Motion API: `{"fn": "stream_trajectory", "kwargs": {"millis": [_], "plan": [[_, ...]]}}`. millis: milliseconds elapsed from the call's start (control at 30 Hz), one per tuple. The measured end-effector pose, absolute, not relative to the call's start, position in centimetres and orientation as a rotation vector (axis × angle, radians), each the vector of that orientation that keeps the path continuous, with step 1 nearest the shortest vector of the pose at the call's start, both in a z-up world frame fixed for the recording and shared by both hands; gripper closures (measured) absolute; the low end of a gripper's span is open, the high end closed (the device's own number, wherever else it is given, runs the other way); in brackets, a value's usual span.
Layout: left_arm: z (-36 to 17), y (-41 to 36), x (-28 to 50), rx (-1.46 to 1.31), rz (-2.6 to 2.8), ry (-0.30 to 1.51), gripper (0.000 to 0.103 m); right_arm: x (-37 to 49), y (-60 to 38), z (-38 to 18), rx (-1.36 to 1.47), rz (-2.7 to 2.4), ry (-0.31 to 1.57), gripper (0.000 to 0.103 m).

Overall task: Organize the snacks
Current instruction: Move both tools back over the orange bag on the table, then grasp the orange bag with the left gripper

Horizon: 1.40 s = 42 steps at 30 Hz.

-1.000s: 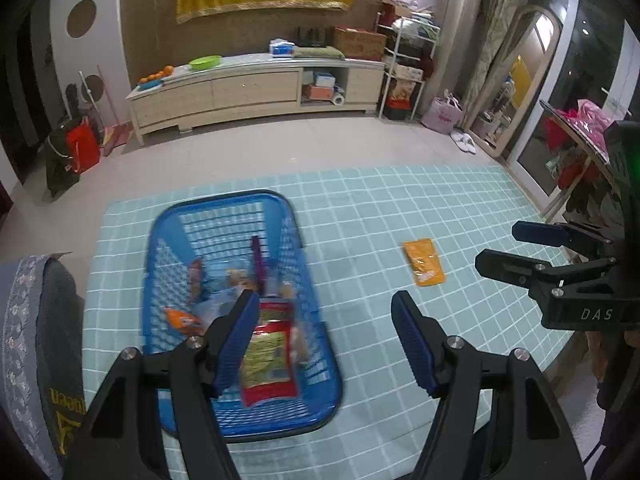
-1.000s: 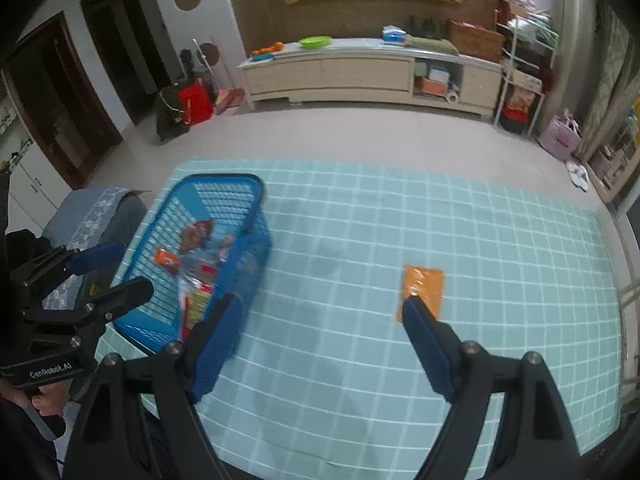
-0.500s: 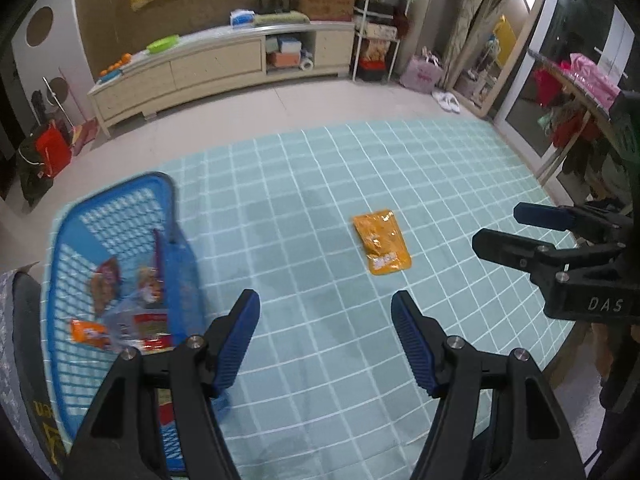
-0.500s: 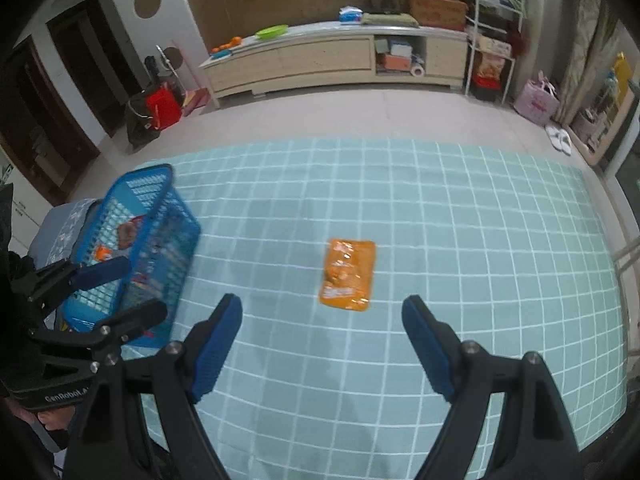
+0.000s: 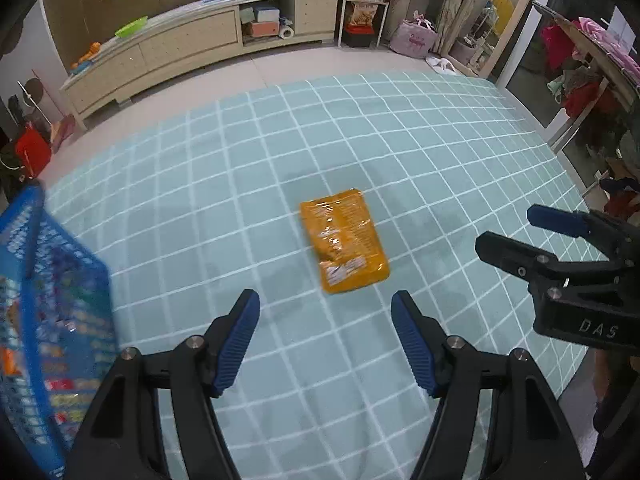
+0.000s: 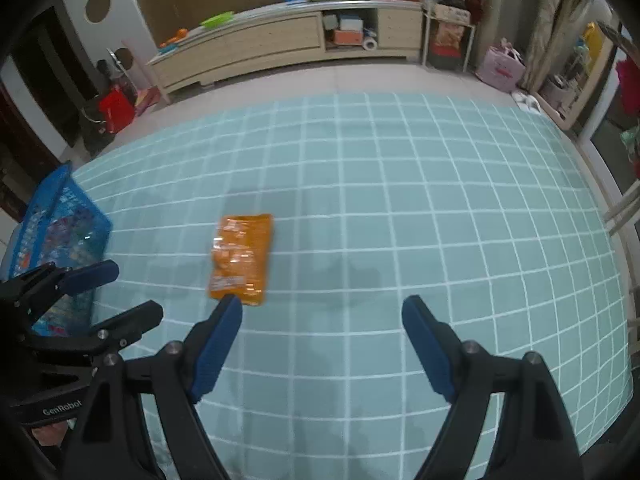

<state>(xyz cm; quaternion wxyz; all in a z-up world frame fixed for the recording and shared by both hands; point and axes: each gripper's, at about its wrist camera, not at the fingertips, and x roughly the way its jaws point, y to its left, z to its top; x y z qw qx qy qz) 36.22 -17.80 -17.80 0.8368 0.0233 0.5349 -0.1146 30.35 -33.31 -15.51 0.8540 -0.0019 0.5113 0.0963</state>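
Because the orange snack packet lies flat on the teal checked tablecloth, straight ahead of the left gripper, its long axis running roughly along the fingers, that gripper is nearer; the right gripper sees it off to its left. Both are spread wide, holding nothing. A second ago the left gripper hovered over the blue basket, now at frame edge.

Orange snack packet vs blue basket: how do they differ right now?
The orange snack packet is a flat, sealed pouch; the blue basket is an upright mesh container. The packet lies alone mid-cloth, the basket sits at the left edge. The packet is far smaller than the basket, which already holds several snacks. Both rest on the checked tablecloth.
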Motion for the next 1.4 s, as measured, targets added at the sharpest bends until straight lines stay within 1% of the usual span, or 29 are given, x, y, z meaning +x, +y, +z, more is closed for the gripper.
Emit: {"fn": "stream_trajectory", "kwargs": {"millis": [433, 700, 900, 1033, 1133, 1233, 1300, 1367, 1400], "plan": [[-22.1, -21.2, 41.5, 0.063, -0.253, 1.193, 0.037, 32.8, -36.9, -18.6, 0.035, 0.186, 1.088, 0.018], [-24.2, -21.8, 42.8, 0.081, -0.216, 1.220, 0.037, 33.4, -37.6, -19.6, 0.048, 0.190, 1.093, 0.018], [-24.9, -21.8, 43.2, 0.123, -0.211, 1.218, 0.036, 33.8, -38.0, -19.8, 0.049, 0.201, 1.094, 0.018], [-24.9, -21.3, 43.8, 0.107, -0.200, 1.247, 0.035, 33.7, -38.1, -19.8, 0.063, 0.206, 1.089, 0.018], [-24.8, -20.4, 44.6, 0.068, -0.153, 1.235, 0.035, 33.4, -38.0, -19.8, 0.060, 0.216, 1.081, 0.018], [-25.1, -20.2, 44.4, 0.091, -0.153, 1.225, 0.035, 33.3, -37.9, -19.8, 0.074, 0.219, 1.078, 0.018], [-25.1, -20.0, 44.3, 0.074, -0.143, 1.227, 0.041, 33.4, -37.9, -19.9, 0.085, 0.220, 1.077, 0.018], [-25.0, -19.7, 44.0, 0.053, -0.146, 1.236, 0.045, 33.4, -37.7, -20.0, 0.090, 0.219, 1.077, 0.018], [-24.9, -19.6, 43.8, 0.060, -0.148, 1.233, 0.050, 33.4, -37.7, -20.0, 0.096, 0.216, 1.075, 0.018]]}}
